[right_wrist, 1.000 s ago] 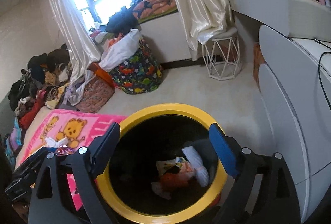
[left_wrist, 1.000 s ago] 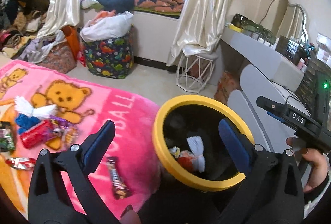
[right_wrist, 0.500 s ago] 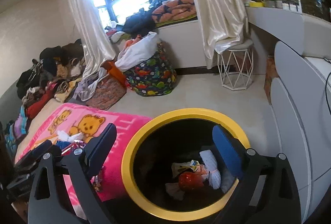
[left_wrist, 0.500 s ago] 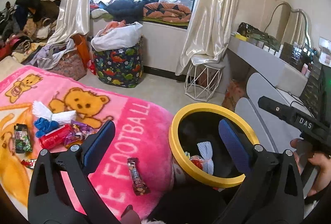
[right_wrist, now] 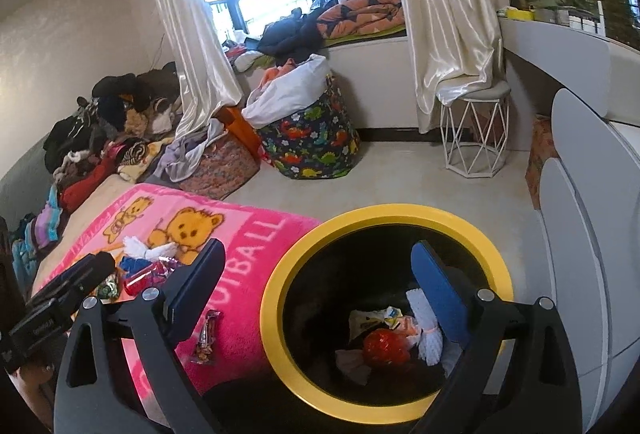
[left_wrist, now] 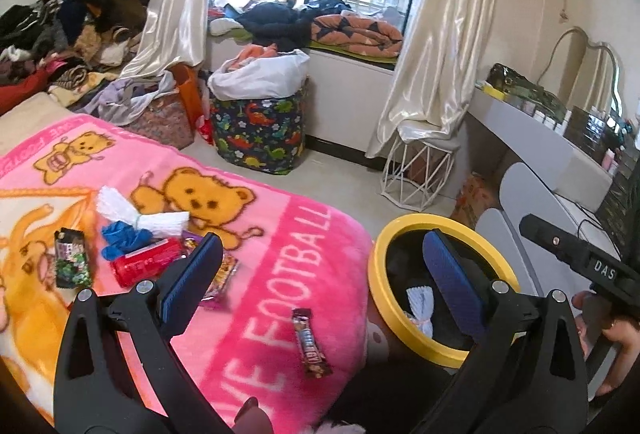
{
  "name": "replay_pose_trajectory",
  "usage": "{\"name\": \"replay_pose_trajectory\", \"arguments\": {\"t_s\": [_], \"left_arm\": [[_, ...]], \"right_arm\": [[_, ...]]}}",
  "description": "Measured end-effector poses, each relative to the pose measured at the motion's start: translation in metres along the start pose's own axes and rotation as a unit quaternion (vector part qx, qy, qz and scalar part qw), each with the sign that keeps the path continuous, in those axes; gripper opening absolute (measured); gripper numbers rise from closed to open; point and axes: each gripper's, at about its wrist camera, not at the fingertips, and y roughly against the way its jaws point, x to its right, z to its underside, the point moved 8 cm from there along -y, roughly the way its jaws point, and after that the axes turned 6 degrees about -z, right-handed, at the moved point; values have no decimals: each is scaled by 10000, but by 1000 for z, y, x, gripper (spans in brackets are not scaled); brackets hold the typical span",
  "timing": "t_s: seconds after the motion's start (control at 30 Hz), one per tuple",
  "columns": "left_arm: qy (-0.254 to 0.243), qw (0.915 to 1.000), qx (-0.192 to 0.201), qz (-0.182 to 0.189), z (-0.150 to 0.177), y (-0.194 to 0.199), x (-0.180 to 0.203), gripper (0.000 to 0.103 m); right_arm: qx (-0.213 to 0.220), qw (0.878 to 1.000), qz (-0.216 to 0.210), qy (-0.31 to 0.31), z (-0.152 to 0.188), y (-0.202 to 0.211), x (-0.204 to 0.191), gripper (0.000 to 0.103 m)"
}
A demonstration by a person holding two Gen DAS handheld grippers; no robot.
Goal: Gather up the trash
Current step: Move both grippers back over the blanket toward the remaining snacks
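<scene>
A black bin with a yellow rim stands on the floor beside the bed and holds several wrappers and a red packet. On the pink bear blanket lie a brown candy bar wrapper, a red packet, a blue crumpled piece, a white tissue wad and a dark snack bag. My left gripper hangs open over the blanket's edge, empty. My right gripper is open above the bin's left rim, empty.
A dinosaur-print basket and a white wire stool stand under the window. A white desk and curved white cabinet line the right wall. Piled clothes cover the far left. A hand holds the other gripper's handle.
Both grippers have pulled up and back from the bin toward the bed, so more of the blanket and its trash shows. Both stay open and empty.
</scene>
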Motion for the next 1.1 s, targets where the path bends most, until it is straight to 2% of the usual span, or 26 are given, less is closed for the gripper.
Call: {"name": "replay_pose_trajectory", "arguments": {"t_s": [0.2,0.37,0.73,1.1], "left_arm": [[-120,9997,111,-200,-3,3,-14,92],[81,9996,188,-216,-6,11,-32,92],[245,9975,369,-548,-14,28,-72,92],[431,9945,268,-914,-8,35,-119,92]], "right_arm": [[-78,9998,-115,117,5,-3,-15,91],[-201,9992,-189,297,10,-10,-33,92],[-391,9953,-476,749,22,-19,-78,92],[-687,9901,-736,983,40,-36,-111,92]]}}
